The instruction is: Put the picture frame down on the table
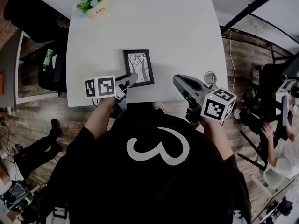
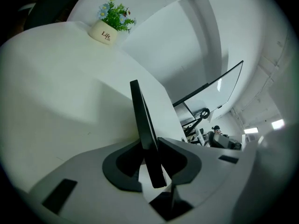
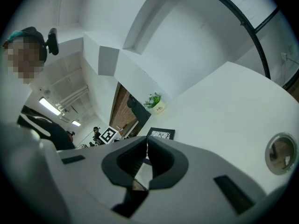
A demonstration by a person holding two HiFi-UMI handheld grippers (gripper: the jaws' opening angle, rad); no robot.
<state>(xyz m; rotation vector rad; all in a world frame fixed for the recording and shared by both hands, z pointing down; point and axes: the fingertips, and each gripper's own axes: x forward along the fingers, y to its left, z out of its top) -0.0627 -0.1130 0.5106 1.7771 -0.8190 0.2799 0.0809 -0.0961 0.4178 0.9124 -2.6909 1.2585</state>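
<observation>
a small white pot (image 1: 98,9) of blue and green flowers stands far ahead of the left gripper (image 1: 132,78), a little to its left. a tape roll (image 1: 210,78) lies just to the right of the right gripper (image 1: 177,80). a black chair (image 1: 49,73) sits well left of the left gripper, with a green object (image 1: 48,58) beside it. far right of the right gripper are a seated person (image 1: 280,148) and black poles (image 1: 254,4). wood floor (image 1: 32,115) lies below.

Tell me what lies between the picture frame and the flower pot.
Nothing: only bare white table lies between the picture frame and the flower pot, as the head view shows; the left gripper view agrees.
</observation>
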